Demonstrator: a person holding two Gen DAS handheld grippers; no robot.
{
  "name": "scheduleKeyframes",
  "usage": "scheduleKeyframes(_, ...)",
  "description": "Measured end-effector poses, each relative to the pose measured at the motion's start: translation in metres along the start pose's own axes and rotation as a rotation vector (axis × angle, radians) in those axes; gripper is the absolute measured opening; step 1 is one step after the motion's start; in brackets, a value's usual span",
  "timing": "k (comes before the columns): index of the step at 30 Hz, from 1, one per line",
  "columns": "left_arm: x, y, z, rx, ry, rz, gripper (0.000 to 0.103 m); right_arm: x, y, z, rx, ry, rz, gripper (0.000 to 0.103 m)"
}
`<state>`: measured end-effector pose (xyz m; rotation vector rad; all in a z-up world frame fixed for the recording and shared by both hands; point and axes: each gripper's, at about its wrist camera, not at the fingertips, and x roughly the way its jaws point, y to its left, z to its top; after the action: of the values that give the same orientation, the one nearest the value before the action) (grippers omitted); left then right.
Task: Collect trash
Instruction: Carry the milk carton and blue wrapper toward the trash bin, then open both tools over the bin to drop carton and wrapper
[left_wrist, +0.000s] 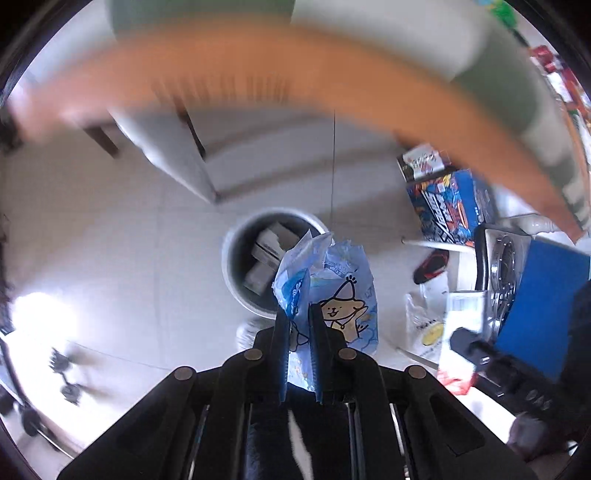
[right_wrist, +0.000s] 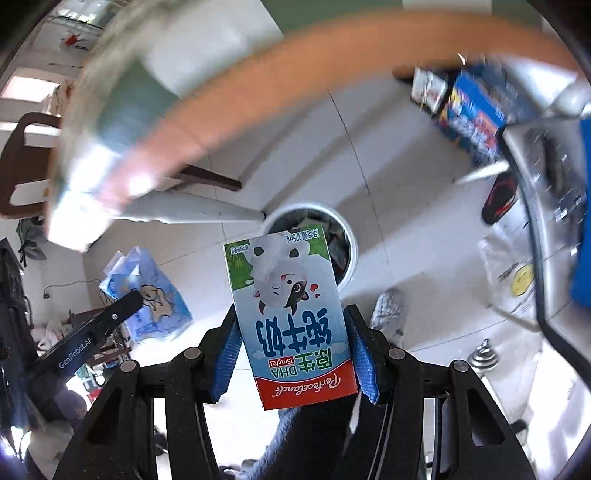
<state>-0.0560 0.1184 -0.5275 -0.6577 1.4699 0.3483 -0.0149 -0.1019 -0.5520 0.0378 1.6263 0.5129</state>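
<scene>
Milk carton (right_wrist: 291, 317) and cat-print wrapper (left_wrist: 328, 295) clamped in my jaws above half-full trash bin (left_wrist: 236, 266); both drops pending.

The crinkled pale-blue plastic wrapper (left_wrist: 334, 291) carries a tan cartoon cat in a party hat. The small milk carton (right_wrist: 291, 317) is pale blue with a black-and-white cow, blue characters, green far corners and a red near band. The round bin (left_wrist: 258, 258) is white-rimmed, dark inside.

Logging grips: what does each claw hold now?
Left claw: closed on blue cat wrapper.
Right claw: closed on milk carton.
</scene>
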Motion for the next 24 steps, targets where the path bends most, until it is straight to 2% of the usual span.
scheduleKeyframes(5,0.084,0.016,0.015,-0.030,0.038,-0.041,0.013,0.091,-0.025,0.012,0.022,0.064,0.045,0.056)
scheduleKeyframes(7,0.113,0.019,0.020,-0.019,0.054,-0.032,0.016,0.120,-0.031,0.018,0.019,0.075,0.056,0.056)
scheduleKeyframes(8,0.134,0.023,0.023,-0.012,0.064,-0.017,0.026,0.143,-0.034,0.022,0.010,0.092,0.073,0.056)
scheduleKeyframes(9,0.142,0.027,0.024,-0.008,0.062,-0.006,0.044,0.163,-0.038,0.026,0.011,0.095,0.071,0.058)
scheduleKeyframes(11,0.165,0.036,0.027,0.003,0.047,0.039,0.066,0.192,-0.042,0.031,0.002,0.114,0.078,0.058)
scheduleKeyframes(13,0.178,0.042,0.028,0.005,0.029,0.083,0.077,0.228,-0.045,0.037,-0.018,0.121,0.059,0.060)
scheduleKeyframes(15,0.181,0.050,0.029,-0.001,0.013,0.107,0.091,0.250,-0.048,0.042,-0.039,0.131,0.042,0.084)
scheduleKeyframes(16,0.183,0.055,0.028,-0.006,0.004,0.122,0.094,0.262,-0.049,0.042,-0.045,0.129,0.028,0.090)
scheduleKeyframes(17,0.185,0.059,0.026,-0.008,0.001,0.137,0.102,0.266,-0.052,0.043,-0.048,0.128,0.016,0.097)
scheduleKeyframes(20,0.185,0.065,0.021,-0.004,-0.012,0.184,0.103,0.283,-0.054,0.042,-0.080,0.115,-0.094,0.103)
scheduleKeyframes(24,0.183,0.068,0.017,0.026,-0.040,0.236,0.103,0.289,-0.051,0.036,-0.125,0.083,-0.204,0.103)
